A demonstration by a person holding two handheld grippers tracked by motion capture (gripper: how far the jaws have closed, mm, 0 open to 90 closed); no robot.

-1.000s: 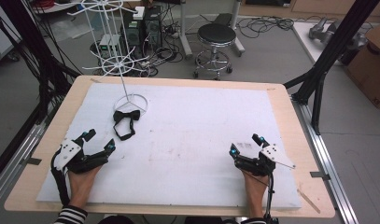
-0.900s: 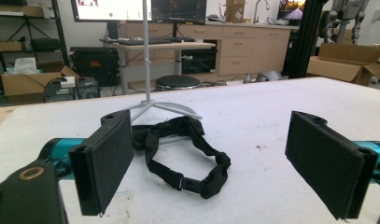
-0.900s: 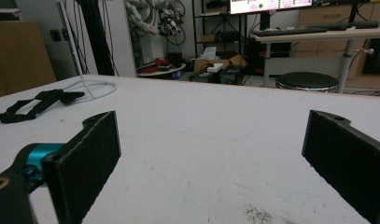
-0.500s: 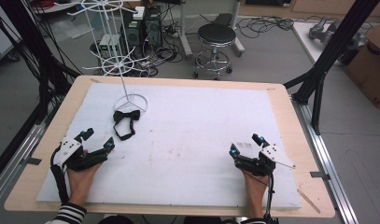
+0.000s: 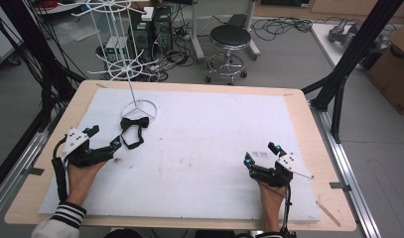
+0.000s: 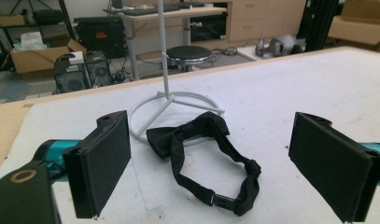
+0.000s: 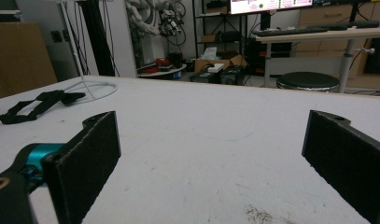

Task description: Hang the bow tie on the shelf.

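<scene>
Two handheld grippers are resting low over the white foam-covered table (image 5: 214,148) in the high view: the left gripper (image 5: 107,144) is sitting near the table's left edge with its jaws spread wide and pointing toward the black fabric bow tie with a clasped neck strap (image 5: 133,130), which is lying just beyond the jaw tips, close but apart from them, and right beside the ring-shaped base of the white wire display stand (image 5: 138,108). The right gripper (image 5: 261,153) is lying well apart from the bow tie, near the table's right front, its jaws also parted and closing on nothing. In the left gripper view, the left gripper (image 6: 229,168) is showing both black padded jaws standing wide, one at each side, with the bow tie (image 6: 206,154) lying flat on the foam between and ahead of them, untouched, its bow end overlapping the stand's ring (image 6: 171,105). In the right gripper view, the right gripper (image 7: 211,163) is holding its jaws wide over bare foam, gripping nothing, while the bow tie (image 7: 38,105) is lying far off at the left beside the stand's ring (image 7: 96,88).
</scene>
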